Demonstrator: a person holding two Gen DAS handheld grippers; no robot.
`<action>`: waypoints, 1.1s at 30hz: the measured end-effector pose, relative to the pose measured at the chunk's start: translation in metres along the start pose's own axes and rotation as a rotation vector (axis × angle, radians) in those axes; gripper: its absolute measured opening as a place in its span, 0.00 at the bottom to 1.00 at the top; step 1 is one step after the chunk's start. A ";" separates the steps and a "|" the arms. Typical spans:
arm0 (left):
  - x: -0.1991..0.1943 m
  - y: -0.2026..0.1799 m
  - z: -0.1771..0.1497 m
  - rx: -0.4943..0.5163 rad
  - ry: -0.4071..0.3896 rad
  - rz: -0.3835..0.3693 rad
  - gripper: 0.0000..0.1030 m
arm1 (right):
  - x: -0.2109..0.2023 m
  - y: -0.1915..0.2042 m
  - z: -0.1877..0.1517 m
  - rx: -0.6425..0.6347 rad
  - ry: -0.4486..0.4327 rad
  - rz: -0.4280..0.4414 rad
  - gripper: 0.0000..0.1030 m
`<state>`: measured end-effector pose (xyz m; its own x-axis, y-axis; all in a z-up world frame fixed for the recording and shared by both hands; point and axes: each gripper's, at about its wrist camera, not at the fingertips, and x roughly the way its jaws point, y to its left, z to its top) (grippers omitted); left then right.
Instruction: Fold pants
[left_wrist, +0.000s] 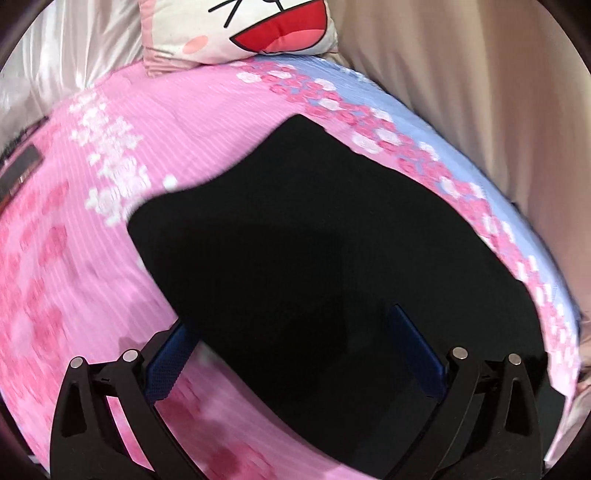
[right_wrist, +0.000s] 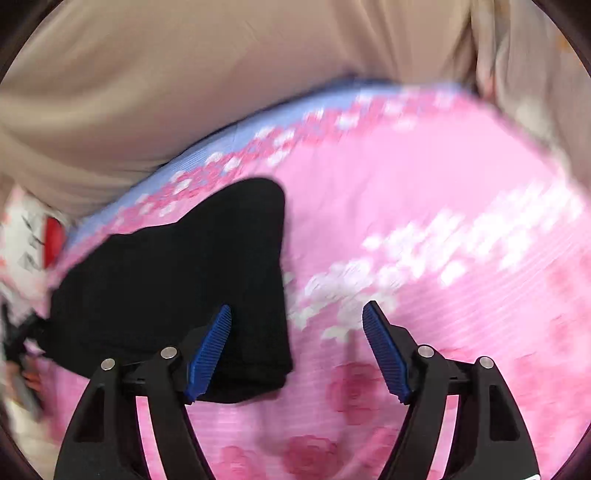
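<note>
Both views evenly and brightly lit, diffuse light, no hard shadows. Strong fisheye curvature with a dark vignette ring round each frame. Left wrist view: motion blur heaviest from 7 to 9 o'clock; satin curtain (left_wrist: 55, 55) at 10 o'clock shows glare. Right wrist view smeared throughout. Black pants (left_wrist: 295, 240) render without visible detail

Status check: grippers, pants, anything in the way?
Left gripper open, right gripper open, both empty. Black fabric pants folded on pink floral bedsheet. No obstruction.

One pair of black pants (left_wrist: 295, 229), one cartoon pillow (left_wrist: 236, 29) (partly visible), one bedspread (left_wrist: 166, 110).
</note>
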<state>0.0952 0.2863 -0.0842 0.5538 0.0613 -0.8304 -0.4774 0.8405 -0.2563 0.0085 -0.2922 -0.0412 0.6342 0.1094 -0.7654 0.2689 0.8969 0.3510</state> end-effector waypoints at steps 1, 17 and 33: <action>-0.005 -0.002 -0.006 -0.009 0.009 -0.016 0.95 | 0.006 -0.001 0.000 0.016 0.021 0.047 0.70; -0.064 -0.098 -0.067 0.236 -0.068 -0.014 0.95 | -0.003 -0.001 0.008 -0.093 -0.136 0.168 0.14; -0.044 -0.161 -0.117 0.406 0.010 -0.047 0.95 | -0.102 -0.107 -0.007 -0.065 -0.251 -0.365 0.60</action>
<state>0.0683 0.0852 -0.0644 0.5608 0.0144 -0.8278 -0.1425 0.9866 -0.0794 -0.0900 -0.3961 -0.0046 0.6646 -0.3196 -0.6754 0.4668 0.8834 0.0414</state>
